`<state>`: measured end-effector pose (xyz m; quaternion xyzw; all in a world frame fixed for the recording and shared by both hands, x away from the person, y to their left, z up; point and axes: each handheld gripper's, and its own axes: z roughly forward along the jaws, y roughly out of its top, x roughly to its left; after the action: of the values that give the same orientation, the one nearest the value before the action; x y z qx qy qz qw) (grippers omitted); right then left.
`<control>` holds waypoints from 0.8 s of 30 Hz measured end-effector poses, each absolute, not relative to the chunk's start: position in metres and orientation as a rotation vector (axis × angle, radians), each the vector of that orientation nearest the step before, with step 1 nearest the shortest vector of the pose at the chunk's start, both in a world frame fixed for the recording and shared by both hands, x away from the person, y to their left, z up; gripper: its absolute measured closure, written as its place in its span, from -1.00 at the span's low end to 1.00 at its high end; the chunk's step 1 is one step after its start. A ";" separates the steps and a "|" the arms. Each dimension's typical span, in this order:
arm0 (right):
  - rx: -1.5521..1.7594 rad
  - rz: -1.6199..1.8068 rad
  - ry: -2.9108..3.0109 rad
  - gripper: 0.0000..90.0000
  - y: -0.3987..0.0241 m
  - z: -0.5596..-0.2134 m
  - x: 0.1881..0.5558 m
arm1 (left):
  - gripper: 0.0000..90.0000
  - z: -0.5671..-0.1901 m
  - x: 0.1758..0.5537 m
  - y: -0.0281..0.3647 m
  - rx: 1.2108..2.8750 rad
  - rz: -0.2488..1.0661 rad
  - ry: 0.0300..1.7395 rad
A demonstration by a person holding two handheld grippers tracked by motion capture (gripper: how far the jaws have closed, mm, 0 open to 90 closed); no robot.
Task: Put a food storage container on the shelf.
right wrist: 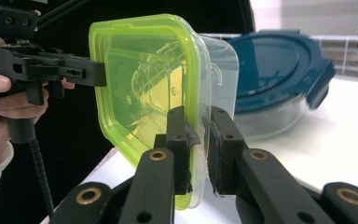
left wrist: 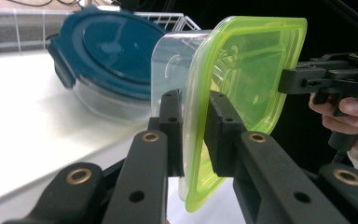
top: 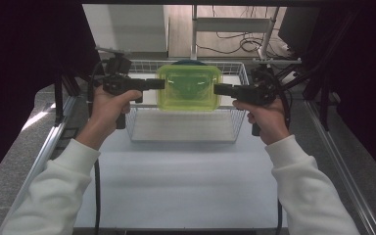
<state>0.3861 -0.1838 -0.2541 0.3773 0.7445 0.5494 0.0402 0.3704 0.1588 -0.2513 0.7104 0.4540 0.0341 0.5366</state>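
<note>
A clear plastic container with a lime-green lid (top: 188, 88) hangs over a wire basket (top: 133, 122), lid facing up, held from both sides. My left gripper (top: 160, 83) is shut on its left rim, and my right gripper (top: 217, 89) is shut on its right rim. In the left gripper view the jaws (left wrist: 193, 123) pinch the edge of the lid and tub (left wrist: 247, 70). The right gripper view shows the same kind of grip (right wrist: 199, 140) on the opposite edge of the container (right wrist: 144, 79).
A round glass container with a dark blue clip lid (left wrist: 112, 51) leans in the basket behind the green one, its rim peeking out (top: 188, 62). The basket stands at the far end of a white table (top: 186, 176). Metal rails run along both table sides.
</note>
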 end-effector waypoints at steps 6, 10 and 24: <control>1.157 1.688 2.278 0.76 -0.183 -0.239 0.400 | 0.74 -0.238 0.385 0.161 1.691 0.074 1.076; 1.166 1.692 2.285 0.76 -0.181 -0.232 0.410 | 0.74 -0.233 0.397 0.164 1.690 0.048 1.082; 1.272 1.653 2.321 0.76 -0.176 -0.225 0.451 | 0.75 -0.234 0.438 0.166 1.673 -0.010 1.150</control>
<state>0.4509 -0.1760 -0.2248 0.4076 0.7437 0.5297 0.0108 0.4378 0.1663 -0.2341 0.7001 0.4813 -0.0041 0.5274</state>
